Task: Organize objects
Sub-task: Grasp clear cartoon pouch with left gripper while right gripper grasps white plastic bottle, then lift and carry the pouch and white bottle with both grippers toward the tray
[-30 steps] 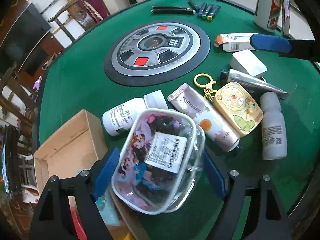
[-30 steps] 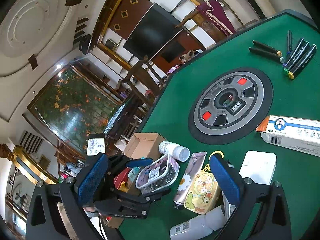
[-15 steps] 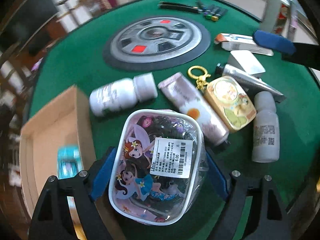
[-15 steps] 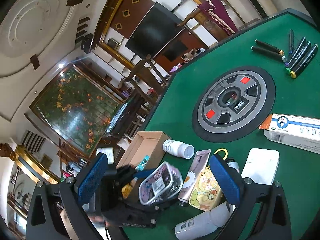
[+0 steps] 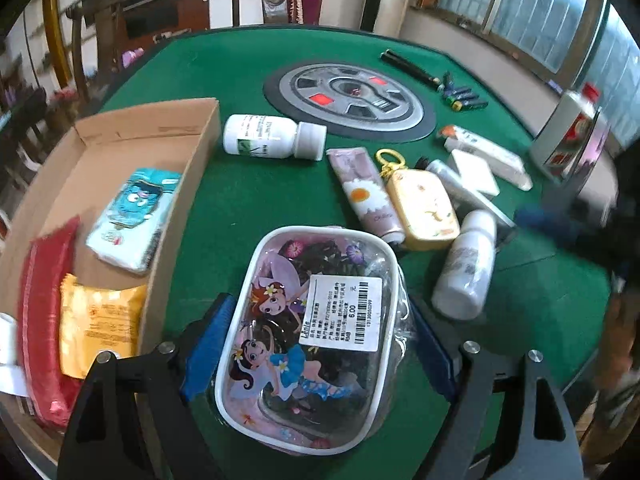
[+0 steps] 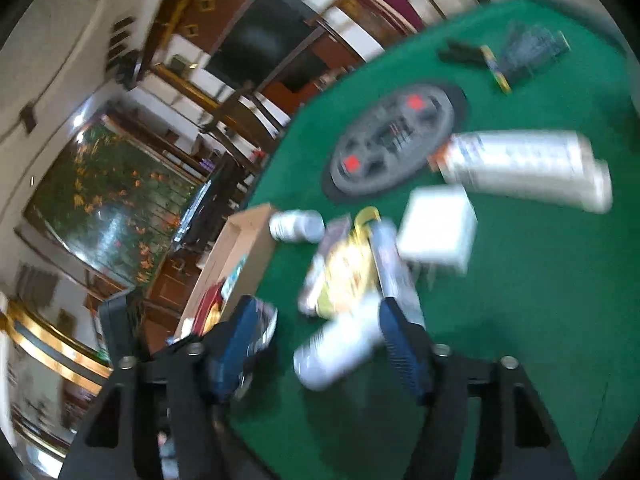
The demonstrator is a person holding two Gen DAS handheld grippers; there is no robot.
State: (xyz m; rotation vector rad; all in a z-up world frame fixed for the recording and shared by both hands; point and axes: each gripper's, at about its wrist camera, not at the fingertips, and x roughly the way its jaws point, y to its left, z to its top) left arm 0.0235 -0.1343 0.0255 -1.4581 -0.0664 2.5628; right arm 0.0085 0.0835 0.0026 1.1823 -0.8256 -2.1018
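Now keep your left gripper (image 5: 318, 346) clamped on the fairy pouch (image 5: 308, 340), carrying toward the cardboard box (image 5: 120, 152) at nine o'clock; your right gripper (image 6: 316, 344) is closing, the white bottle (image 6: 340, 344) lying between its pads, not yet pinched.

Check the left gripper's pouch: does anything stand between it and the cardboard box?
Nothing visible does. The pouch is clamped in the left gripper, and only bare green table lies between it and the box wall. The box is open-topped, with free floor behind the tissue pack.
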